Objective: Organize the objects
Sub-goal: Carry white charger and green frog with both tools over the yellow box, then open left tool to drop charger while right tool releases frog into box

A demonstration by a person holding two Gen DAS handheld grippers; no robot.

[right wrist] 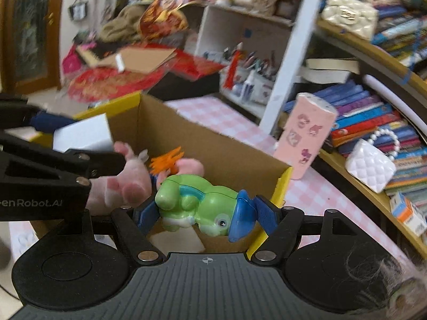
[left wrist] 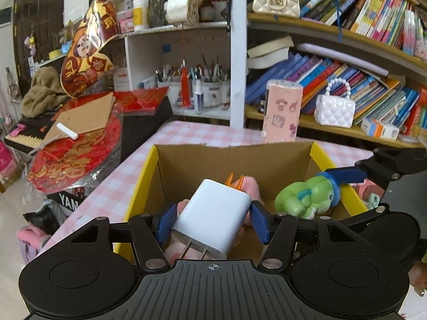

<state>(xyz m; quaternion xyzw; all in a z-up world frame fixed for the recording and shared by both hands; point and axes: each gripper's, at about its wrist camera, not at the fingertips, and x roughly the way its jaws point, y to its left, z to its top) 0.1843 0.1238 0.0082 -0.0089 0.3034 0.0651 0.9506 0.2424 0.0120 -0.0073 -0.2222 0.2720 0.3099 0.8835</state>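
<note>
A pink plush toy point(right wrist: 133, 176) already lies in the cardboard box point(left wrist: 234, 160). Above the box, the left gripper point(left wrist: 213, 220) pinches a white charger point(left wrist: 213, 213) and the right gripper point(right wrist: 205, 213) pinches a green toy point(right wrist: 197, 205); neither is released yet. Other contents are probably hidden.

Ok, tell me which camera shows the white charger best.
The left wrist view: the white charger fills the centre, clamped between the left gripper pads, prongs toward the camera, above the cardboard box. The right wrist view shows only a blurred white corner of it.
</note>
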